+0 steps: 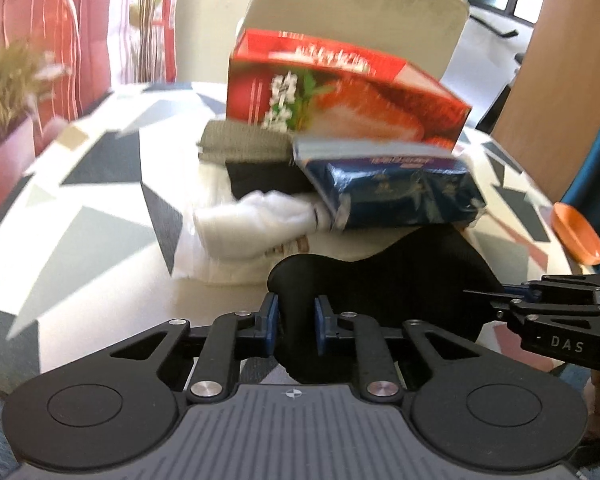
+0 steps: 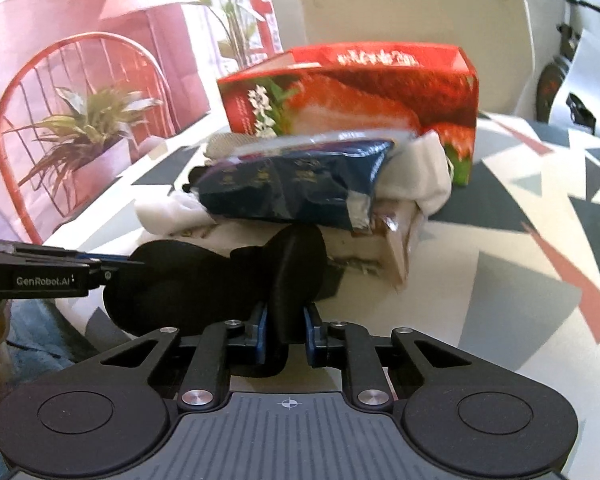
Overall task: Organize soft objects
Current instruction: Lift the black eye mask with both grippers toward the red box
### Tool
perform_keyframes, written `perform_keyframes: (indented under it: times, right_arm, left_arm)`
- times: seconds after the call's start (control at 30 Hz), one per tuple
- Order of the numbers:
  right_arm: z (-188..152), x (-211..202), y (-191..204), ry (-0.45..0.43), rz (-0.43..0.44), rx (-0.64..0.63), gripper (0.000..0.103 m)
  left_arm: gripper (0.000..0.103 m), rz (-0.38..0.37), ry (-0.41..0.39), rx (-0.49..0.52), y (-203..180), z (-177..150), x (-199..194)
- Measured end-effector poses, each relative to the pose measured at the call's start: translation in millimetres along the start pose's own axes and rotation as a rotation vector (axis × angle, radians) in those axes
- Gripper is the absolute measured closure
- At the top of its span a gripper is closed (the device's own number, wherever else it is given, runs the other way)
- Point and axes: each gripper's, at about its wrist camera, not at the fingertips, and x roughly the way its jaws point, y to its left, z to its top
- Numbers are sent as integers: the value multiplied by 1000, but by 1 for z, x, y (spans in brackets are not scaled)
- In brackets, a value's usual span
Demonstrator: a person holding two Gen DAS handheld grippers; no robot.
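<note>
Pinching one black cloth [image 1: 380, 272] between them, left hand-held gripper [image 1: 296, 322] and right hand-held gripper [image 2: 286, 334].

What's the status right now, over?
Left claw and right claw both shut on black cloth. Blue packet and red box piled behind.

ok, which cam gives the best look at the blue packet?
Right wrist. There the blue packet lies broadside across the pile, both ends in view. Left wrist shows the same packet angled, partly tucked under the red box, with more blur.
</note>
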Motion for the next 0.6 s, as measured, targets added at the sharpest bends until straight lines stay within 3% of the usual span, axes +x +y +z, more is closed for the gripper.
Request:
perform_keyframes:
  times: [0.6]
  right_arm:
    - [19, -52, 17, -165, 1, -40, 87]
  left_arm:
    - [84, -10, -175, 42, -9, 21, -50]
